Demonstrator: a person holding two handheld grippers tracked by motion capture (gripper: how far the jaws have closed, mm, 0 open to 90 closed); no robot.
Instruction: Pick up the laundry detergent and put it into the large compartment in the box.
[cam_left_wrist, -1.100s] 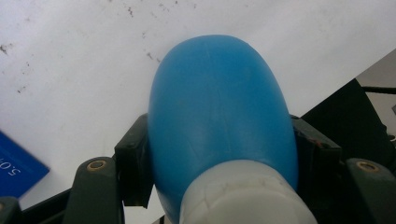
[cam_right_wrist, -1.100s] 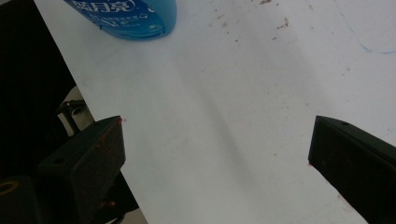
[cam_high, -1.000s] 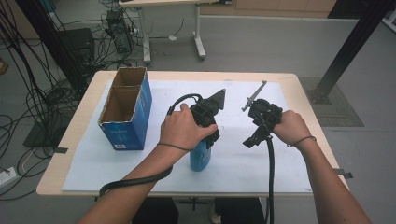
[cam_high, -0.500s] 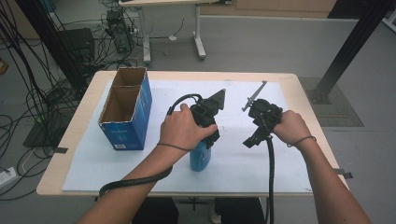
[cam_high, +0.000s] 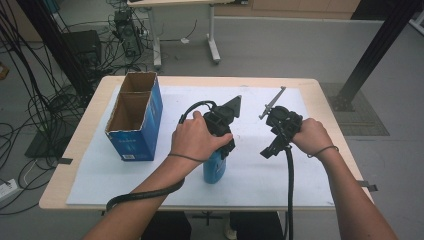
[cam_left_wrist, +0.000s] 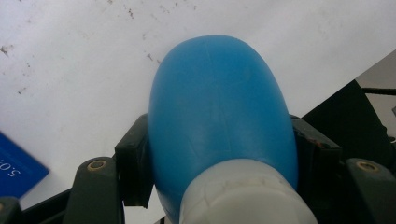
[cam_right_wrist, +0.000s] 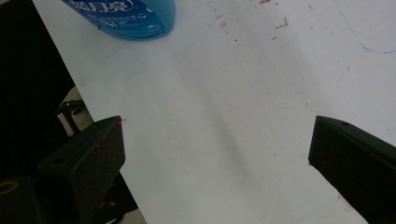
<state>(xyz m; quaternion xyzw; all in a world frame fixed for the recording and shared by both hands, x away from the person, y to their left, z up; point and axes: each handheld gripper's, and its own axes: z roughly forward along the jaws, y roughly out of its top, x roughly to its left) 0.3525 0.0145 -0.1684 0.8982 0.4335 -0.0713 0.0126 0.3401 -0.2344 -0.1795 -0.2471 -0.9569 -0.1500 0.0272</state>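
Blue bottle (cam_high: 214, 169) stands upright on the white sheet (cam_high: 310, 180) near the front of the table (cam_high: 75, 150), and my left gripper (cam_left_wrist: 219, 154) has it clamped from above, jaws squeezing the shoulders just below the white cap (cam_left_wrist: 245, 193). In the left gripper view the body bulges out between the black pads on both sides, so the pinch looks square and centred.

My right gripper (cam_right_wrist: 215, 154) hovers just beside it over bare sheet, jaws spread wide with nothing between them.

How I'd handle this well: the bottle is smooth, rounded plastic, so I judge it could slip or swing if I tilt early. Best to lift straight up, hold the pinch steady, and carry it level. The open blue cardboard box (cam_high: 134, 120) sits to the left with two compartments; if that's the destination, I want the base clear of its rim before lowering. The right gripper can steady the lower body if it sways.

Writing: the right gripper view catches white characters on the bottle's label (cam_right_wrist: 122, 14), apparently Chinese, too cropped to read. The box's front face carries small white print (cam_high: 129, 156), too tiny to make out. A corner of blue with digits shows in the left gripper view (cam_left_wrist: 18, 170), not legible in full.
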